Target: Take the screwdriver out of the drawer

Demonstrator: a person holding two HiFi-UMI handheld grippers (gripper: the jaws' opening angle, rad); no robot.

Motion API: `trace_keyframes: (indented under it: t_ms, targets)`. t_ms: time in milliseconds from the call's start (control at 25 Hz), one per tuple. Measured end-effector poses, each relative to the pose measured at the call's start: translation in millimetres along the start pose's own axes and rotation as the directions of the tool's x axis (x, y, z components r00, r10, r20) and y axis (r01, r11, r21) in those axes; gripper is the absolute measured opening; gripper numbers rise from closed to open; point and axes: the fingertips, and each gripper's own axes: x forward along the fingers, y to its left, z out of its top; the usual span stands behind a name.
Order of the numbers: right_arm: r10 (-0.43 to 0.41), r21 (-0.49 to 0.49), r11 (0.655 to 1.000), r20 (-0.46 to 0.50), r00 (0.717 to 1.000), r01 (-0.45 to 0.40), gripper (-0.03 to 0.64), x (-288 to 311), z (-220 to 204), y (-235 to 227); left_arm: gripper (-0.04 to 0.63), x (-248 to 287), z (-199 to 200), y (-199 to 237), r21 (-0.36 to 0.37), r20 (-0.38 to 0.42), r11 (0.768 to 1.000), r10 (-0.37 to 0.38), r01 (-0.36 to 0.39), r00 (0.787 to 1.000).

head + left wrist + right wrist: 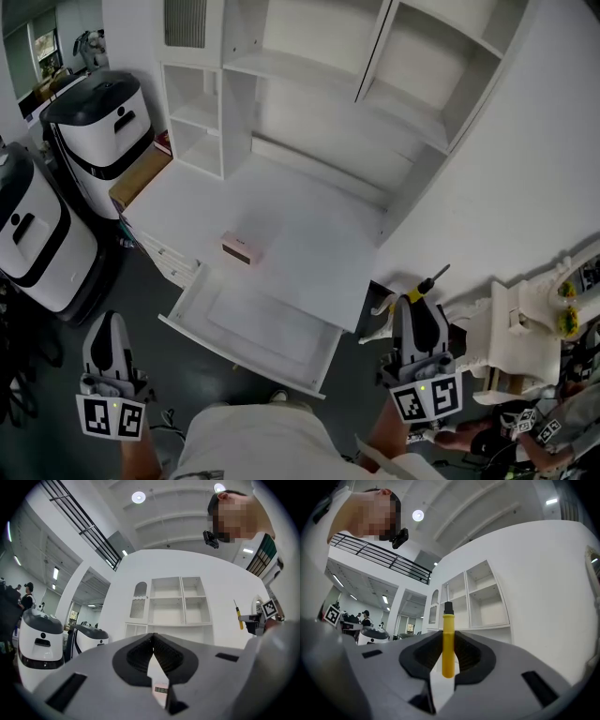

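Clamping the screwdriver [448,639] by its yellow handle, the right hand-held gripper [418,302] holds it outside the open drawer [183,296], off to its right, shaft running onward along the jaws; the left hand-held gripper [153,654] is closed, empty.

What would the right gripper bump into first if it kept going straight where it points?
Likely the white shelves. The right gripper has the yellow screwdriver in its jaws, tip forward, and nothing shows in between. The tip would touch first; how far is unclear.
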Motion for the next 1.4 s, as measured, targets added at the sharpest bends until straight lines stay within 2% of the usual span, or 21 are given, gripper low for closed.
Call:
trace_keyframes:
  t_ms: [160, 1400]
  targets:
    - [-0.013, -0.002, 1.0, -0.009, 1.0, 0.013, 0.086, -1, -2, -2, 0.015, -2, -5, 2, -0.006, -0.02, 1.0, -0.001, 0.001, 1.0]
    - [0.022, 0.016, 1.0, -0.015, 1.0, -0.022, 0.086, 32, -6, 30, 0.015, 14, -3, 22, -0.024, -0.013, 0.999, -0.032, 0.032, 0.999]
